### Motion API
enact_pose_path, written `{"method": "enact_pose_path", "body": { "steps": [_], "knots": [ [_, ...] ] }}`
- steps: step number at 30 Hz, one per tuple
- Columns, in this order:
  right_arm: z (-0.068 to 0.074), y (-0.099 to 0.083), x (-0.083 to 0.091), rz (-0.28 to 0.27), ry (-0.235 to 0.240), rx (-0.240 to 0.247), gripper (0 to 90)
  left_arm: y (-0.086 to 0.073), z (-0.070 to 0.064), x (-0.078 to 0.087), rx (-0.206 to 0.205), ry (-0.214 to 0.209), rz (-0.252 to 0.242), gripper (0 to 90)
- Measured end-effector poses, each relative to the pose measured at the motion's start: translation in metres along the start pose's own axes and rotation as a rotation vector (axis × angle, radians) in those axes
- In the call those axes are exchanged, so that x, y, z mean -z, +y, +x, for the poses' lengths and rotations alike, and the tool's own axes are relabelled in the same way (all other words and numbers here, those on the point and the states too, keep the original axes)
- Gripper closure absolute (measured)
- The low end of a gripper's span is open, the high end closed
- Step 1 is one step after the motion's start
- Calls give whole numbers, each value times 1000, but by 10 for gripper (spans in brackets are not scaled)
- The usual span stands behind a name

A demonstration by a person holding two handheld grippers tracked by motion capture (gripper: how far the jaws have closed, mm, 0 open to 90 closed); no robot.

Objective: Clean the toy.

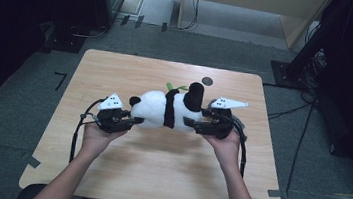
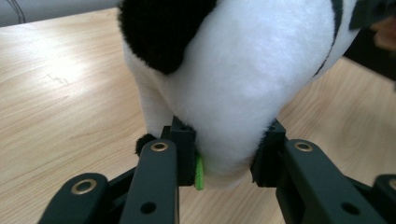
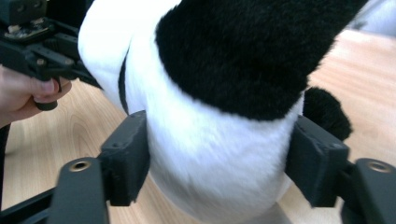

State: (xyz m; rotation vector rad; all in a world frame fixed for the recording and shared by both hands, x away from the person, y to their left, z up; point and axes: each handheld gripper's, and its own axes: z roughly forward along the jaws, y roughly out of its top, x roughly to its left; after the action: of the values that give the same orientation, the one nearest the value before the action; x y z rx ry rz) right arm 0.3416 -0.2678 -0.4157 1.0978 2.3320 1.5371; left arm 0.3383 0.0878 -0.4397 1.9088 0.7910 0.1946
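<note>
Currently a plush panda (image 1: 163, 109) lies on its side on the desk (image 1: 157, 163), a little toward the far edge and roughly centred between the left and right edges. Its head points to the desk's left, its black legs to the right, with one leg sticking up.

Left gripper (image 1: 129, 122): clamped on the head end of the panda. In the left gripper view the two jaws pinch a fold of white plush (image 2: 233, 93) between them, fabric bulging between the pads. A black ear (image 2: 163, 32) sits above the jaws. A small green strip (image 2: 200, 171) shows on the inner face of the left-hand jaw, pressed against the plush.

Right gripper (image 1: 193, 123): clamped on the body end. In the right gripper view the jaws stand wide, with the white body (image 3: 210, 154) between them and touching both pads; a black limb (image 3: 247, 51) lies just above the grip. The other hand (image 3: 23, 93) shows beyond, at the left of that view.

A green leaf piece (image 1: 176, 86) lies on the desk just behind the panda. A dark round spot (image 1: 207, 81) sits near the far edge, apart from the panda.
</note>
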Motion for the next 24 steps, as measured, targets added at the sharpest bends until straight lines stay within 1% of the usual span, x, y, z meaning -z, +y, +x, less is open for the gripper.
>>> {"method": "enact_pose_path", "body": {
  "steps": [2, 3, 4, 5, 7, 8, 10, 11, 12, 13, 14, 16, 17, 18, 20, 21, 22, 24],
  "knots": [
    [-1, -1, 1, -24, 19, 27, 267, 1, 5, 5, 33, -19, -18, 696],
    [-2, -2, 2, -34, 30, 41, 263, 2, 7, 7, 35, -12, -21, 696],
    [-3, -3, 3, -44, 45, 59, 263, 2, 8, 10, 35, -14, -31, 696],
    [-3, -5, 3, -49, 45, 82, 263, 3, 9, 12, 31, -14, -32, 696],
    [-6, -10, 2, -30, 38, 115, 268, 4, 12, 17, 46, -12, -48, 695],
    [-8, -13, 1, -22, 35, 120, 268, 4, 14, 19, 59, -11, -64, 694],
    [-12, -15, -2, 4, 44, 109, 268, 5, 18, 22, 86, -31, -85, 694],
    [-13, -17, -3, 4, 56, 109, 268, 6, 19, 24, 97, -54, -96, 694],
    [-14, -19, -7, 2, 73, 119, 268, 6, 19, 25, 98, -63, -96, 692],
    [-15, -20, -9, 5, 80, 130, 268, 6, 19, 24, 103, -75, -96, 690],
    [-15, -20, -11, 8, 83, 143, 268, 6, 19, 24, 114, -100, -91, 688],
    [-12, -22, -18, 28, 92, 172, 267, 6, 17, 20, 118, -110, -80, 681],
    [-9, -21, -21, 46, 48, 195, 274, 6, 16, 18, 117, -108, -68, 677],
    [-6, -21, -23, 66, 17, 212, 313, 6, 15, 16, 115, -87, -64, 670],
    [-3, -22, -26, 88, -12, 209, 368, 5, 15, 14, 117, -66, -49, 627],
    [-3, -22, -26, 96, -14, 201, 379, 4, 15, 12, 117, -44, -47, 600],
    [-4, -22, -26, 103, -14, 190, 388, 4, 16, 11, 120, -40, -44, 548],
    [-5, -21, -26, 103, -14, 170, 394, 2, 17, 8, 138, -40, -43, 488]
  ]
}}
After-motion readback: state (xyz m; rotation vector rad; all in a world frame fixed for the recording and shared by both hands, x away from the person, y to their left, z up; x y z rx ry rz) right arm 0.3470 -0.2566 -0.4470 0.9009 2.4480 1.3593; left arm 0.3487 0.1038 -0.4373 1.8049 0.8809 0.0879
